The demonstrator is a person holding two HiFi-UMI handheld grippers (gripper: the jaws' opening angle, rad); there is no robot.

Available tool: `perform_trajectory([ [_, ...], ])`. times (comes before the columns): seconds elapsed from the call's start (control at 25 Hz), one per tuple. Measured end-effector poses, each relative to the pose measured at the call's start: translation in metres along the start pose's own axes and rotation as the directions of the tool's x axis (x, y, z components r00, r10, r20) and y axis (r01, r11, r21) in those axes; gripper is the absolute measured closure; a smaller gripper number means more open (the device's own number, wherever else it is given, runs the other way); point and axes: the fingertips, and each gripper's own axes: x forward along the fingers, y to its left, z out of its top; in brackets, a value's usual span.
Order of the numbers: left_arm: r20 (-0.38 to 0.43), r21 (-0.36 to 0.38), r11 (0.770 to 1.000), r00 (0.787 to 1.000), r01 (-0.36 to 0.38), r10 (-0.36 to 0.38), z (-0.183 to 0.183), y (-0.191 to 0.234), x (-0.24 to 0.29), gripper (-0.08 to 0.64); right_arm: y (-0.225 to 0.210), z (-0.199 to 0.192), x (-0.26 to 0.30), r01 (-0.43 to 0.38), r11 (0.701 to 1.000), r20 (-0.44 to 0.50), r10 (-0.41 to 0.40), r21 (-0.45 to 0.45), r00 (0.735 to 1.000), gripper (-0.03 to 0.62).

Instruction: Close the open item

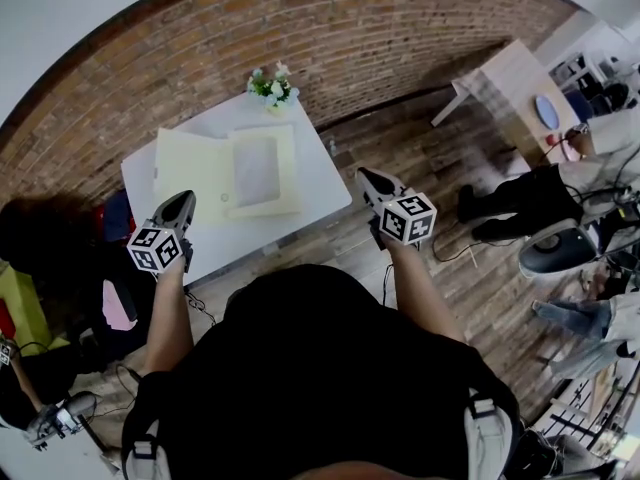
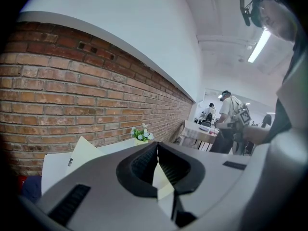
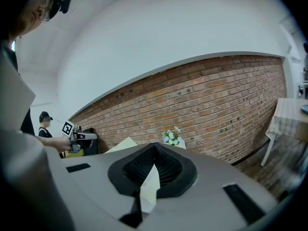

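While the left gripper and right gripper hang shut and empty, the folder lies open.
It sits mid-frame on the tabletop; a shut gripper's push may slide it off.

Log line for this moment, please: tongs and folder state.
left tongs shut, empty | right tongs shut, empty | folder lies open on white table | neither tongs touching folder

Brick wall, wood floor, white table.
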Motion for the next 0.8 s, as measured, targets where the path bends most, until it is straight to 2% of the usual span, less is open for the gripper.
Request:
perform_trajectory([
  [0.8,-0.016,-0.021,0.999,0.999,-0.035,0.034,-0.010,0.012,-0.003,0.548,-0.003,-0.001,0.012,-0.020,1.000,-0.009,0.020,0.010,1.000,0.572],
])
